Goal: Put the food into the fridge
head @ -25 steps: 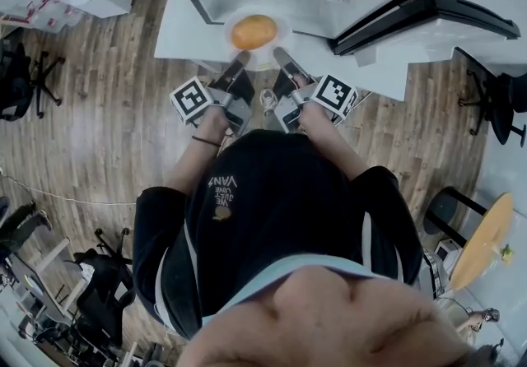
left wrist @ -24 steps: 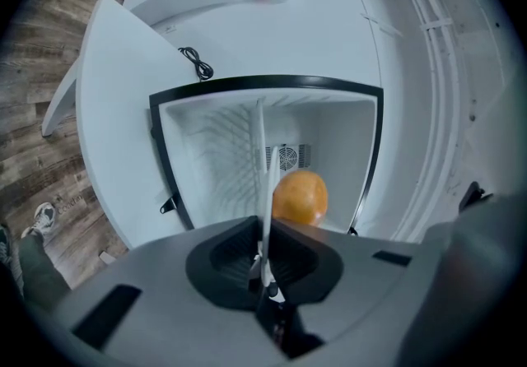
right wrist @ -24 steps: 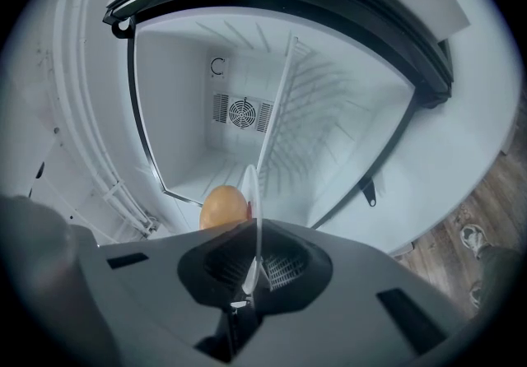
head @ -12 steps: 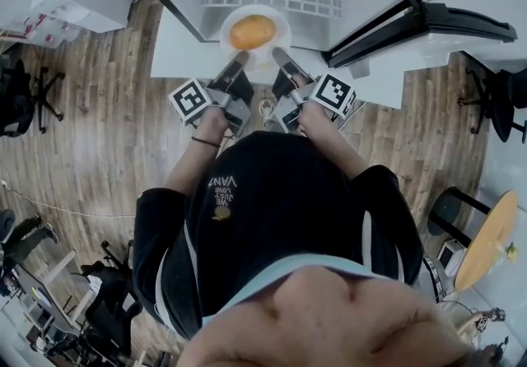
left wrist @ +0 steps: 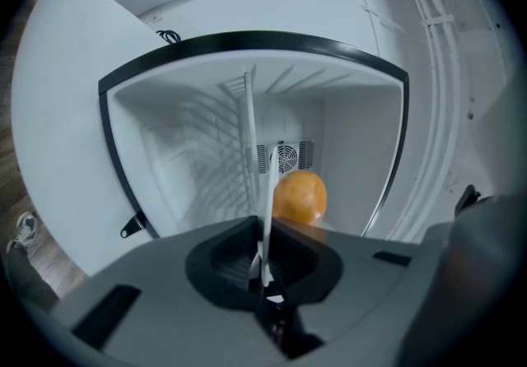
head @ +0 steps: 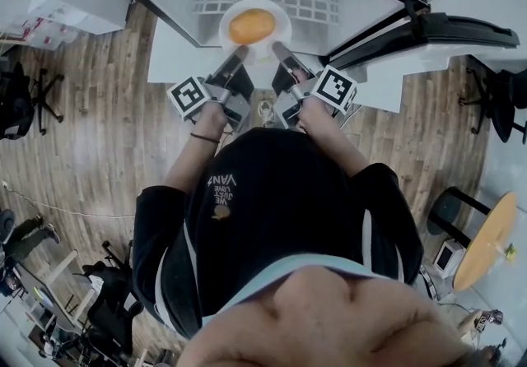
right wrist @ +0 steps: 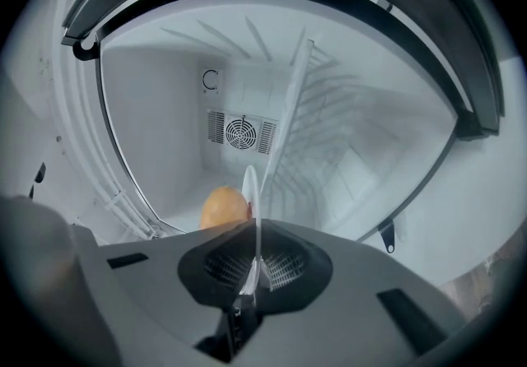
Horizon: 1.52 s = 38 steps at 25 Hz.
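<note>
My left claw (head: 240, 51) and right claw (head: 278, 48) clench the plate (head: 282, 25) at the fridge (head: 362, 7);
uneven hands could tilt it, rolling the orange (head: 252, 25) off

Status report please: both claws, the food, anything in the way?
Both shut on plate rim: left claw, right claw. It carries food, at open fridge mouth. Nothing seen blocking inside.

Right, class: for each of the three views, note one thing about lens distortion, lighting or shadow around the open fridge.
Head view: the wide lens bows the fridge front and floorboards; the interior is bright. Left gripper view: black vignette at the corners, what looks like a grid shadow beside the wire shelf. Right gripper view: same vignette, and the fridge's dark rim curves strongly.
</note>
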Available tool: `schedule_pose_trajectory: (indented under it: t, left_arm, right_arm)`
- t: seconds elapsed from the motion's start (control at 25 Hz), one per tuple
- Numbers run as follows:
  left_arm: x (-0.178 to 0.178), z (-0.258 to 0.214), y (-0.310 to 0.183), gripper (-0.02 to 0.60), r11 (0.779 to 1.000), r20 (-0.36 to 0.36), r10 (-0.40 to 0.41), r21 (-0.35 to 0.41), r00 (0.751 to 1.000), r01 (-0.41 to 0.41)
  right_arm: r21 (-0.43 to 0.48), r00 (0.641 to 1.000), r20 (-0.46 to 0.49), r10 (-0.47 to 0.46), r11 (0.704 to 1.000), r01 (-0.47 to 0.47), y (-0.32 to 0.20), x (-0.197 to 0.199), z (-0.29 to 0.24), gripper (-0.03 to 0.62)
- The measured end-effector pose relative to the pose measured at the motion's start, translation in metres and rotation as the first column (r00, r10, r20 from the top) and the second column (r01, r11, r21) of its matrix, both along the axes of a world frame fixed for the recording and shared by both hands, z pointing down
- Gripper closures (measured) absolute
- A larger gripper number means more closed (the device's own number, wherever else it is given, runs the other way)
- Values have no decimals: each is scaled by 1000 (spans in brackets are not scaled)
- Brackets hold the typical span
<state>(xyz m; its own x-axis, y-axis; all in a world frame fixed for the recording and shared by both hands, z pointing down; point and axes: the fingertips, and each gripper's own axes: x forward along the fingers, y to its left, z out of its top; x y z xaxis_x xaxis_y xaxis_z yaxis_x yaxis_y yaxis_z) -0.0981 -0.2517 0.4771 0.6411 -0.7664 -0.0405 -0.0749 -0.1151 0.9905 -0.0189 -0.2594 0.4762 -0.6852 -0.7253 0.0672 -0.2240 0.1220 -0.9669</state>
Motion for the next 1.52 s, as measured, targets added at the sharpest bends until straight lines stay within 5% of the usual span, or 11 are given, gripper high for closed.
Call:
schedule_pose_trajectory:
  t: [1.52]
  left_arm:
    - [-1, -9, -51, 552, 999, -47, 30, 19, 998, -29]
  right_arm:
    - [-12, 1000, 5, 14, 1000, -14, -52, 0, -3, 572]
